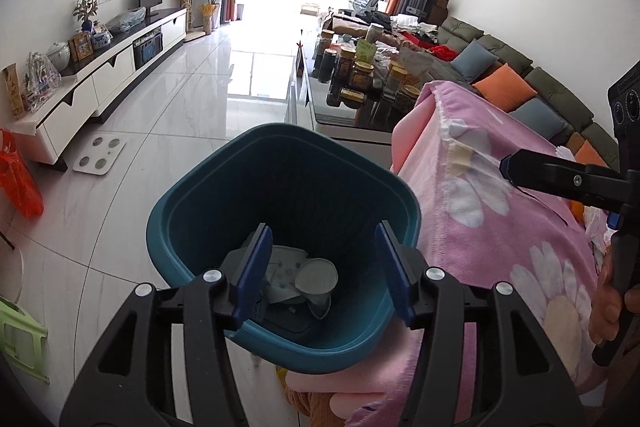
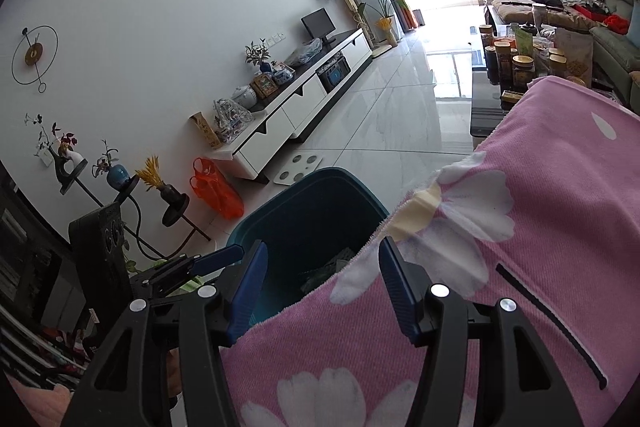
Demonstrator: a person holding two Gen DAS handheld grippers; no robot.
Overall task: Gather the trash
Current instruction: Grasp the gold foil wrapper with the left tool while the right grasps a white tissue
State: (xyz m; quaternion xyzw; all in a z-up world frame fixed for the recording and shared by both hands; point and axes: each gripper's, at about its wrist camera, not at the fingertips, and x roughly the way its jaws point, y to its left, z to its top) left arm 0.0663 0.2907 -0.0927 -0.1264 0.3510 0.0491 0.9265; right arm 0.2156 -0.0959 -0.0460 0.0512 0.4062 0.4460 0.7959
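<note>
A teal trash bin [image 1: 200, 203] stands on the floor beside a table covered by a pink flowered cloth [image 1: 500, 227]. Inside it lie a white plastic cup [image 1: 316, 277] and crumpled wrappers [image 1: 282, 273]. My left gripper [image 1: 322, 267] is open and empty, directly above the bin's opening. My right gripper [image 2: 322, 281] is open and empty, hovering over the cloth's edge [image 2: 460, 267] next to the bin [image 2: 320, 203]. The right gripper's finger also shows in the left wrist view [image 1: 560, 179], and the left gripper shows in the right wrist view [image 2: 192, 267].
A white floor scale [image 1: 100, 155] lies on the tiled floor. An orange plastic bag [image 1: 16, 183] sits by the TV cabinet [image 1: 120, 75]. A glass coffee table [image 1: 344, 115] holds several jars. A green stool [image 1: 20, 339] is at the left.
</note>
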